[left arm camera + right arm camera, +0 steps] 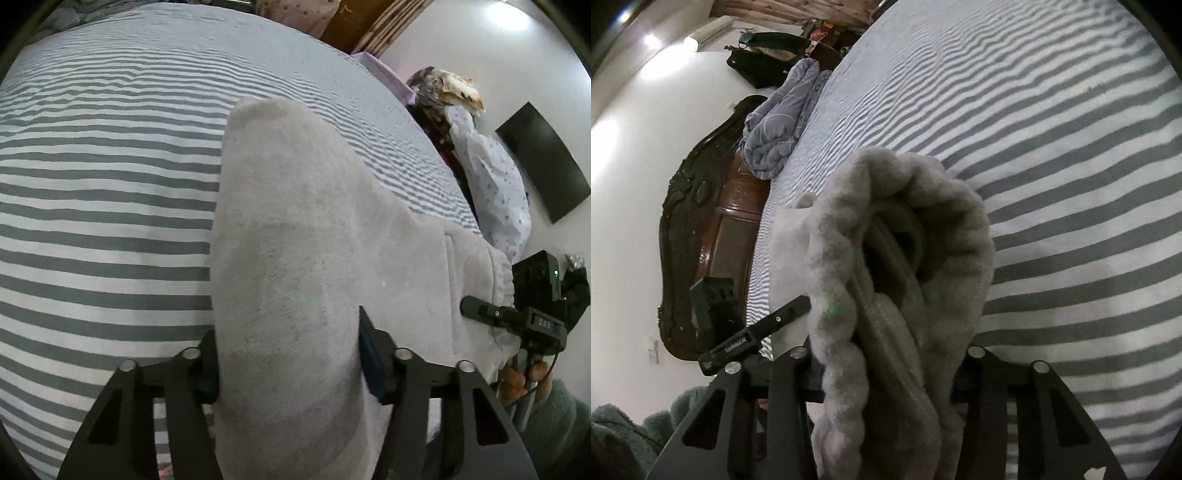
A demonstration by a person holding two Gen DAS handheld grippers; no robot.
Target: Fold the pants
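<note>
Light grey fleece pants [295, 229] lie on the striped bed, a leg reaching away to its cuff. My left gripper [290, 363] has a thick fold of the leg between its fingers and is shut on it. In the right wrist view the gathered elastic waistband [905, 258] of the pants bunches up between the fingers of my right gripper [890, 373], which is shut on it. The right gripper also shows at the waistband edge in the left wrist view [480, 308]. The left gripper shows at the left of the right wrist view [783, 317].
The bed has a grey and white striped sheet [103, 177]. A pile of clothes [495, 177] lies beyond its far edge near a dark wall panel [543, 162]. A folded blue-grey quilt [779, 125] lies by the carved wooden headboard [698, 221].
</note>
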